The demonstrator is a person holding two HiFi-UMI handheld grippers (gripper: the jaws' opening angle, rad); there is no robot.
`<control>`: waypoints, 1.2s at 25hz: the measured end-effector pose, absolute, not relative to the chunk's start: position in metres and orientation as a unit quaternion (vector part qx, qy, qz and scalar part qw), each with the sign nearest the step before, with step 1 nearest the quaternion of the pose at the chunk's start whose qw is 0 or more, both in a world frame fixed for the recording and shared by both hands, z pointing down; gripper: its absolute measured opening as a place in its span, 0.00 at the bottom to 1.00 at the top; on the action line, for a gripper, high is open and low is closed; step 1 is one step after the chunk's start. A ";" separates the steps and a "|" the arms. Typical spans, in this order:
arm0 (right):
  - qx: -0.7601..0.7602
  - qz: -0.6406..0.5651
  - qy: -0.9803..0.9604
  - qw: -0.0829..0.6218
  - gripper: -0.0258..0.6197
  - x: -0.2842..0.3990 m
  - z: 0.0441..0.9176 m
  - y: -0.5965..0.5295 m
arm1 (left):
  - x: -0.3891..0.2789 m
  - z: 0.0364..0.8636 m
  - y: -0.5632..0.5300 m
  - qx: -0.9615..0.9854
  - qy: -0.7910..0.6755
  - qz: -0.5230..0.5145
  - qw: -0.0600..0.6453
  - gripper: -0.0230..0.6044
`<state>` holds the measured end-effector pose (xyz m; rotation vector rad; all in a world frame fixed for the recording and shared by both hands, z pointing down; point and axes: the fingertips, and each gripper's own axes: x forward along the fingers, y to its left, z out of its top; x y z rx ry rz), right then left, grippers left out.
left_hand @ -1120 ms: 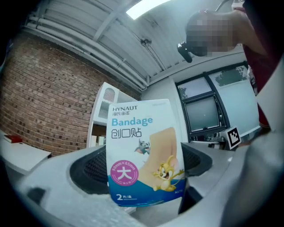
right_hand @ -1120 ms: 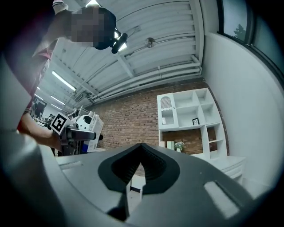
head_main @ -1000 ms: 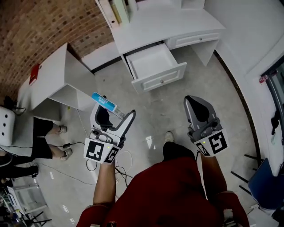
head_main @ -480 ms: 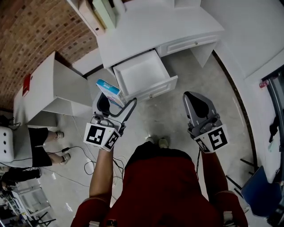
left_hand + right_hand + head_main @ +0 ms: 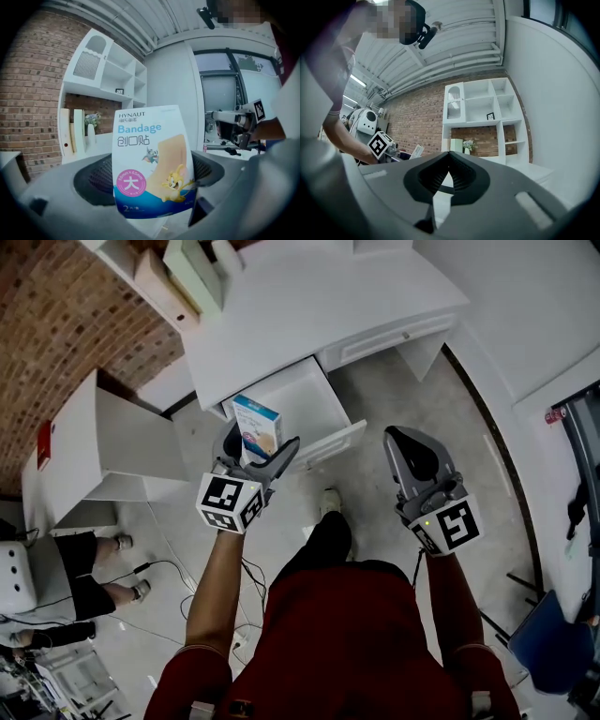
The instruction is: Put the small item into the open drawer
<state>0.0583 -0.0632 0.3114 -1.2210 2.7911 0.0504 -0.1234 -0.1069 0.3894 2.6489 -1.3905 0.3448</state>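
A small bandage box, white and blue with cartoon print, is clamped in my left gripper, which is shut on it. In the left gripper view the bandage box stands upright between the jaws. The box hovers over the open white drawer of the white desk. My right gripper is shut with nothing in it, held to the right of the drawer above the floor; in the right gripper view its jaws meet at the tips.
Books and boxes stand on the desk's back left. A low white cabinet sits left of the desk by the brick wall. Cables lie on the floor; another person's legs are at far left. White shelving stands ahead.
The left gripper has carried the bandage box forward, from over the floor to over the open drawer. The whole view has closed in on the desk. The right gripper stays shut beside it.
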 end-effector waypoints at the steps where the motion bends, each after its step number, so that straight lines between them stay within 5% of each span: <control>1: -0.403 0.017 0.914 0.045 0.06 0.058 0.312 -0.074 | -0.122 0.399 -0.118 0.878 -0.456 0.122 0.071 0.77; 30: -0.438 -0.046 0.897 -0.041 0.06 0.068 0.389 -0.267 | -0.117 0.662 -0.275 0.823 -0.370 0.357 0.243 0.77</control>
